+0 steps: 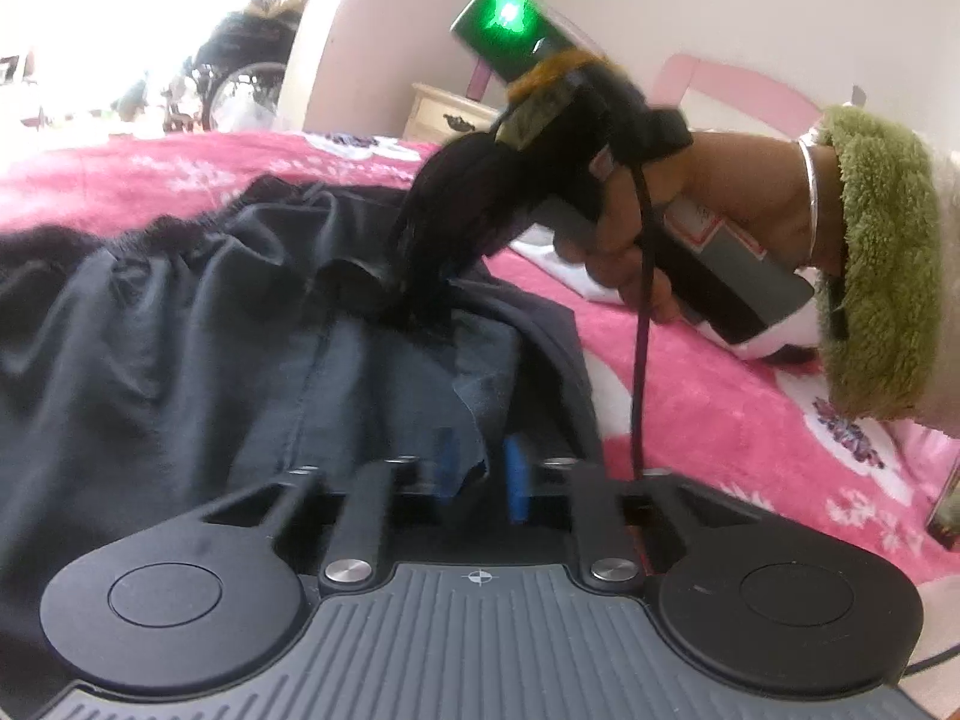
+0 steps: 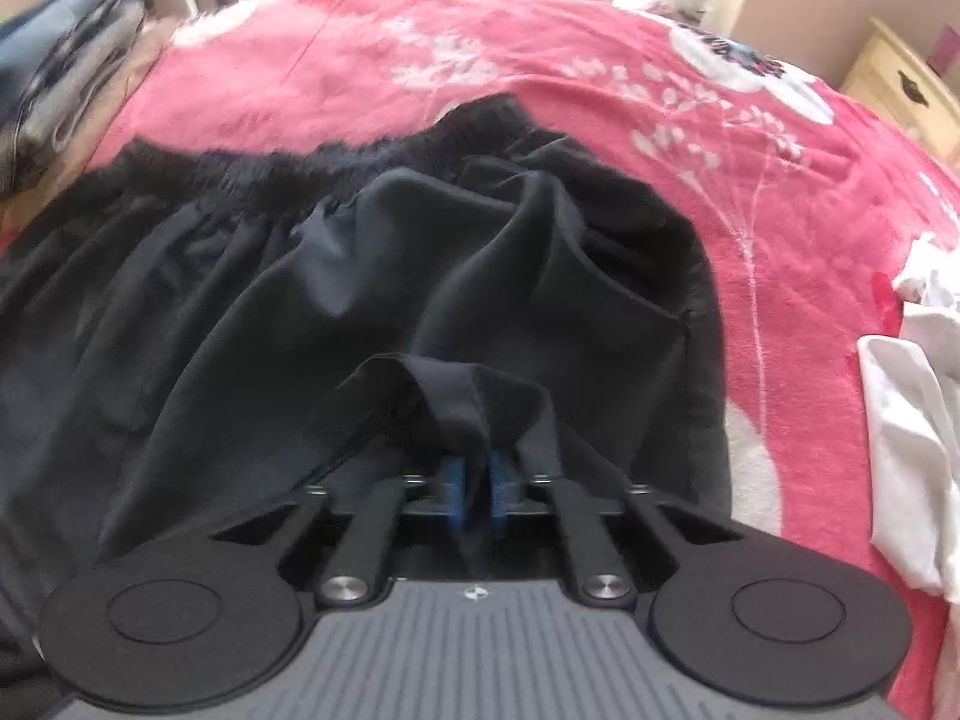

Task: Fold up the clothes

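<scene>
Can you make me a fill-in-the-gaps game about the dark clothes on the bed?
1. The black garment lies on a blanket whose main colour is ____.
2. The right hand-held gripper is shut on a fold of the ____ garment.
3. In the left wrist view, the cuff of the person's sleeve is fluffy and ____.
4. The light glowing on top of the right hand-held gripper is ____.

Missing words: pink; black; green; green
</scene>
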